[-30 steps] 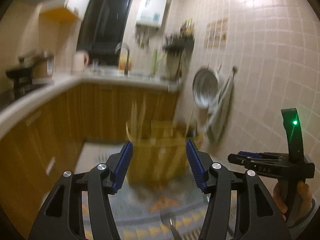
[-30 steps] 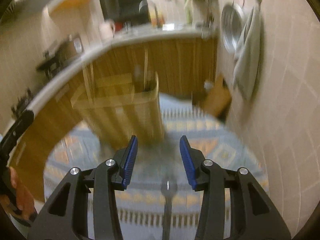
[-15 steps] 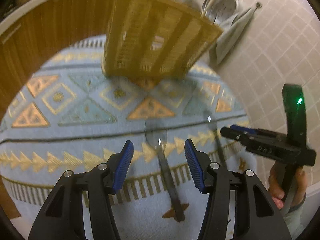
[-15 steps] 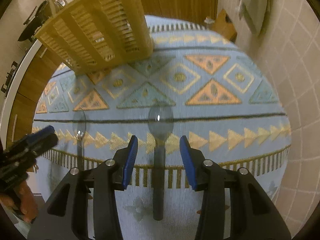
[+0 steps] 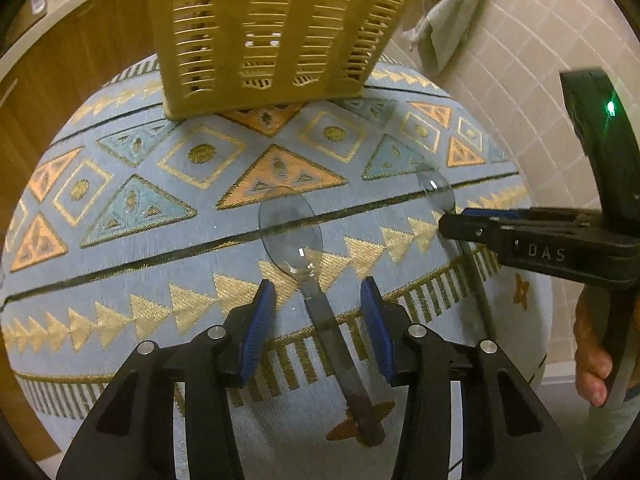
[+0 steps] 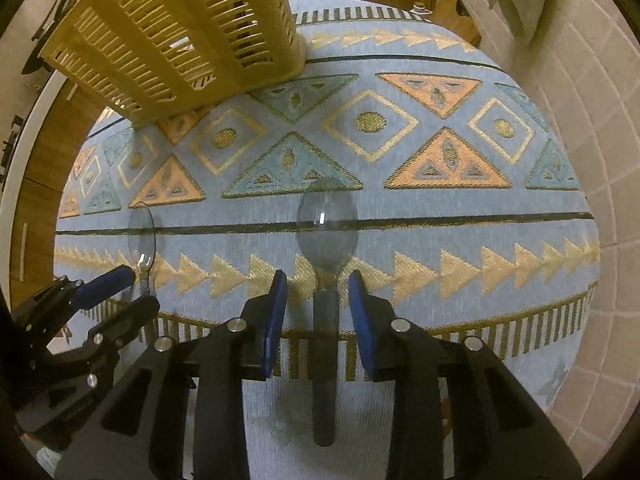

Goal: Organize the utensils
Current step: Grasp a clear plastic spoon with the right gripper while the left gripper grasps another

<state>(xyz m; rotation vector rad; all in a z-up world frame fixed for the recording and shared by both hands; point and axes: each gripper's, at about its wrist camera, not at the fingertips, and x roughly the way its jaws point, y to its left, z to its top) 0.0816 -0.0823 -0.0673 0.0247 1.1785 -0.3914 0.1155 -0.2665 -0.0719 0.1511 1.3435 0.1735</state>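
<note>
- Two clear plastic spoons lie flat on a blue patterned cloth (image 5: 120, 288), well apart, side by side.
- Left spoon (image 5: 316, 280): long axis runs near to far; bowl at the far end, handle end nearest the camera, angled slightly to the right.
- Right spoon (image 6: 326, 272): long axis likewise near to far, bowl far, handle near, almost straight.
- Left gripper (image 5: 318, 304): points steeply down, jaws partly open and just been closing; they straddle the left spoon's neck, blue pads clear of it on both sides. Nothing held.
- Right gripper (image 6: 318, 300): points steeply down, jaws narrowly open and just been closing; the right spoon's neck sits between the pads with a gap each side. Nothing held.
- Yellow slatted basket (image 5: 272, 24) stands at the far side of the cloth.
- Writing: "DAS" reads on the right gripper's body in the left wrist view. A green light shows on its upright part.
- A hand (image 5: 592, 360) grasps the right gripper's handle.
</note>
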